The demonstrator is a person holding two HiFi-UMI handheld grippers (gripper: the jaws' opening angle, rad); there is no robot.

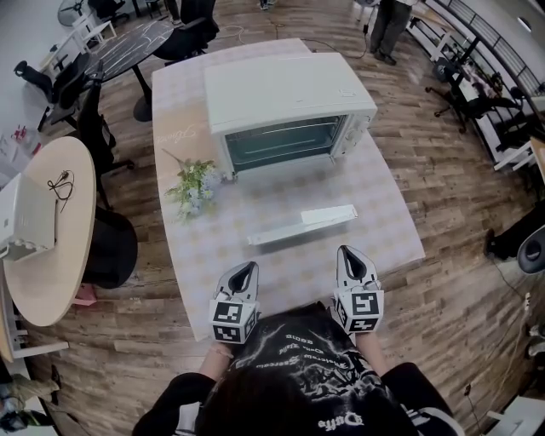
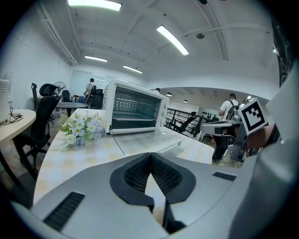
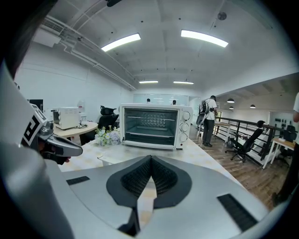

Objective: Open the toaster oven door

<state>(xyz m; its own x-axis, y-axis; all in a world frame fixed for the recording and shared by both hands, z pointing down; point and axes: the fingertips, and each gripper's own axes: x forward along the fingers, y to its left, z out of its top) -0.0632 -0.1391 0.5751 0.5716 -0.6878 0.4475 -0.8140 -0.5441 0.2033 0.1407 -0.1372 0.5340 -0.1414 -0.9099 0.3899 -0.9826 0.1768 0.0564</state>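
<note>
The white toaster oven stands at the far half of the pale checked table. Its glass door hangs fully down and lies flat toward me, its white handle at the near end. The rack inside shows through the opening in the right gripper view, on the oven. My left gripper and right gripper hover side by side over the table's near edge, short of the handle. Both are shut with nothing between the pads, and neither touches the oven.
A bunch of artificial flowers lies left of the open door. A round wooden table with a white appliance stands to the left, with black chairs beside it. A person stands far back right by a railing.
</note>
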